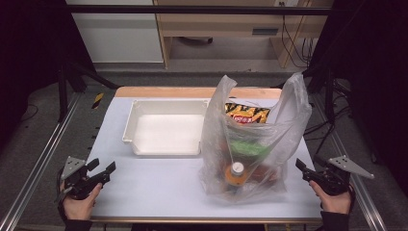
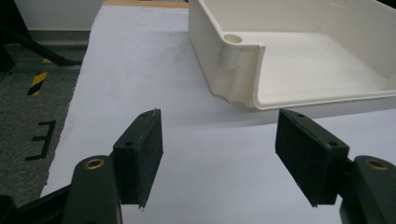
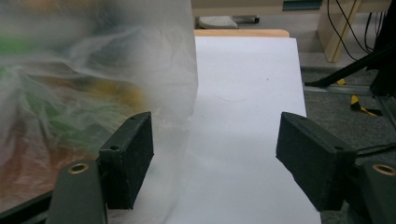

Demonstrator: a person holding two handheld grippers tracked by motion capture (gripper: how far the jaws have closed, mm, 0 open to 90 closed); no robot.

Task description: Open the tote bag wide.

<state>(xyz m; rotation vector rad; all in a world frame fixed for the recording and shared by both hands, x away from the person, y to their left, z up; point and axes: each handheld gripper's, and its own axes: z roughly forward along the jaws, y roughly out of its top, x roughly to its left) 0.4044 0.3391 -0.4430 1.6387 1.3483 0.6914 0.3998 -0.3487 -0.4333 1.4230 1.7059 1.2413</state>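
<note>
Plastic bag (image 1: 252,144), translucent and filled, stood upright on the desk (image 1: 159,187) at centre right of the high view, its two handles raised. Inside it were seen a yellow snack packet (image 1: 248,114) at the top, something green (image 1: 248,149) in the middle and an orange bottle with a white cap (image 1: 236,172) low at the front. A white tray (image 1: 166,127) lay just left of the bag, close beside it. The left gripper (image 1: 103,169) was held in a hand (image 1: 79,204) at the lower left of the frame, jaws spread with nothing between them, well apart from the bag. The right gripper (image 1: 308,169) was held at the lower right, just beside the bag's lower right corner; contact could not be determined.

In the left gripper view, the left gripper (image 2: 219,144) stood with jaws wide apart over bare desk surface (image 2: 140,70). The tray's near corner (image 2: 238,70) occupied the upper right of the frame, beyond the jaws.

In the right gripper view, the right gripper (image 3: 215,154) had its jaws spread, gripping nothing. The bag (image 3: 93,84), blurred, occupied the left half of the frame, its film lying against or directly behind the left-hand jaw. The desk (image 3: 247,93) ran up the centre.
</note>
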